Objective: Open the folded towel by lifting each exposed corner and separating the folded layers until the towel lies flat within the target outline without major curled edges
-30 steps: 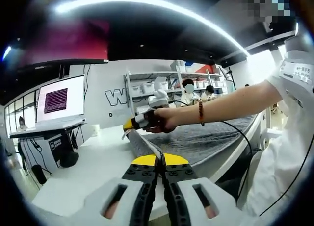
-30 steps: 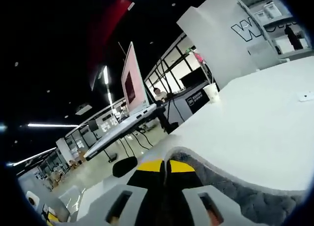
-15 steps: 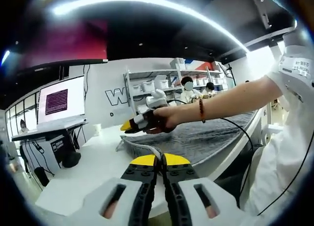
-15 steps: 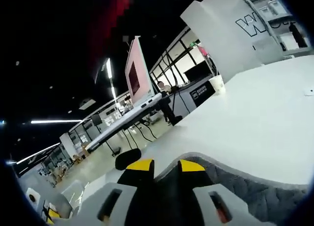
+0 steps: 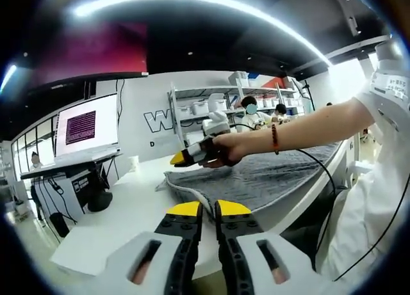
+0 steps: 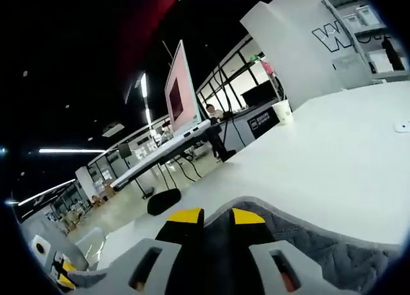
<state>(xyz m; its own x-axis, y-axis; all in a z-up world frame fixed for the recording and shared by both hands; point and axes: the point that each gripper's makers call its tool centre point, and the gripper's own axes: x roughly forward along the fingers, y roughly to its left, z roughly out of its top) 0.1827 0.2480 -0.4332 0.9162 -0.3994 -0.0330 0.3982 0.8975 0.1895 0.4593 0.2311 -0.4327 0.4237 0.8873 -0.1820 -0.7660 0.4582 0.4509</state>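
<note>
Both grippers, left (image 5: 206, 209) and right (image 6: 216, 217), slightly parted, release the towel (image 5: 256, 180) (nearly flat) on the desk (image 5: 122, 224); next, smoothing edges.

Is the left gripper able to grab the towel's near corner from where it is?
Probably yes. The left gripper has its jaws slightly apart, and the grey towel edge lies just ahead with nothing between.

One towel (image 5: 256, 180), two grippers, left gripper (image 5: 209, 209) and right gripper (image 5: 181, 158), one white tabletop (image 6: 333, 160), one cup (image 6: 282, 111), one laptop (image 6: 182, 109), one shelf rack (image 5: 211, 112).
</note>
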